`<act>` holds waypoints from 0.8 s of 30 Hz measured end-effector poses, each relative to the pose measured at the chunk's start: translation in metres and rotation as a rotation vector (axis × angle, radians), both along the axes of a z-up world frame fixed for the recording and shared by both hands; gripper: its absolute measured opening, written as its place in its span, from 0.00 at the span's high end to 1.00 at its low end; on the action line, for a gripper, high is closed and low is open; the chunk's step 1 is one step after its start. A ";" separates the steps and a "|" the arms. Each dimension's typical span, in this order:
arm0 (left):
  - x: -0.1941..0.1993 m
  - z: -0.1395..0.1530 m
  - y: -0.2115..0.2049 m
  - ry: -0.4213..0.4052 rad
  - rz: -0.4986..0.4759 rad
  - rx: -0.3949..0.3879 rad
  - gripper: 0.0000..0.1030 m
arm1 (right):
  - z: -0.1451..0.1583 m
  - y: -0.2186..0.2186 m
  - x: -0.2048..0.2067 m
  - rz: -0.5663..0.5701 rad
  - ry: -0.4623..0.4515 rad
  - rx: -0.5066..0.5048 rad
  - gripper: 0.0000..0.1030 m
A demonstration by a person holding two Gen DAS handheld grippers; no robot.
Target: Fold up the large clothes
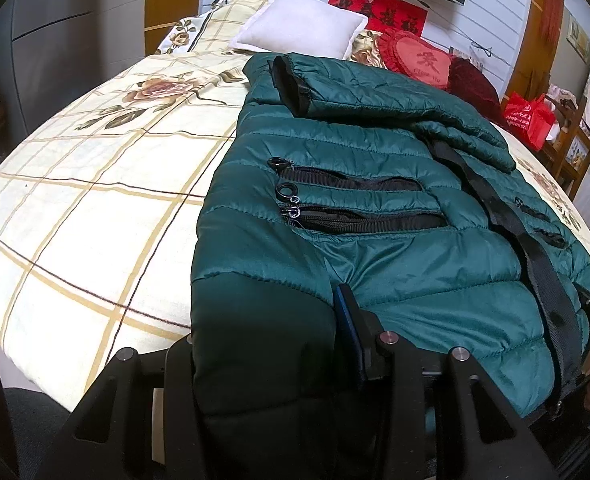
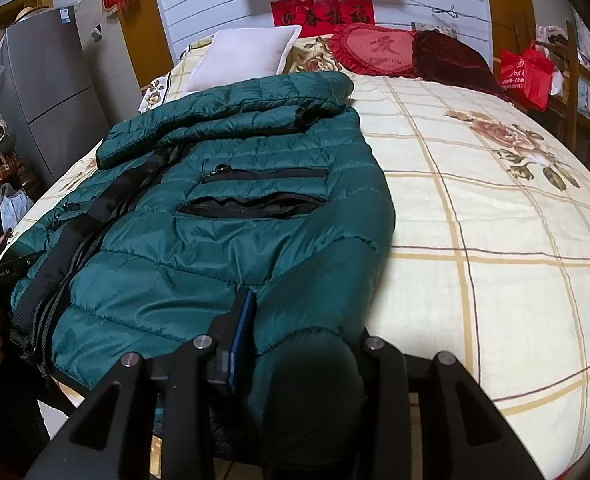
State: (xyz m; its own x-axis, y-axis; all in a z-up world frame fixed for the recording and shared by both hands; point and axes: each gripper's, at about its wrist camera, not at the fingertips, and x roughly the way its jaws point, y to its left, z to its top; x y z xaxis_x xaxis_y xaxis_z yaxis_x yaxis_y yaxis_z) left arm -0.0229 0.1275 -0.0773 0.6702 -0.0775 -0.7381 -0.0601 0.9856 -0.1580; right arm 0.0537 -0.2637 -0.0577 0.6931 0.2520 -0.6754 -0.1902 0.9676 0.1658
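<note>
A dark green quilted puffer jacket (image 1: 395, 208) lies front-up on the bed, sleeves folded across its upper part, black zip pockets showing. My left gripper (image 1: 271, 344) is shut on the jacket's near left hem corner; one finger (image 1: 349, 332) shows and the fabric hides the other. In the right wrist view the same jacket (image 2: 231, 216) fills the left half. My right gripper (image 2: 295, 340) is shut on the near right hem corner, with one finger (image 2: 243, 332) showing.
The bed has a cream checked floral sheet (image 1: 95, 200). A white pillow (image 1: 299, 26) and red heart cushion (image 1: 419, 58) lie at the head. A grey fridge (image 2: 51, 92) stands left and a red bag (image 2: 525, 76) right.
</note>
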 end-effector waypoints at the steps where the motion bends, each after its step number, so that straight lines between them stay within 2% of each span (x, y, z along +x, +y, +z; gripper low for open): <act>1: 0.000 0.000 0.000 0.000 -0.001 0.002 0.72 | 0.000 0.001 0.000 -0.003 -0.002 -0.004 0.64; 24: 0.001 0.000 -0.002 0.002 -0.004 0.017 0.72 | -0.001 0.000 -0.001 -0.002 -0.002 -0.007 0.63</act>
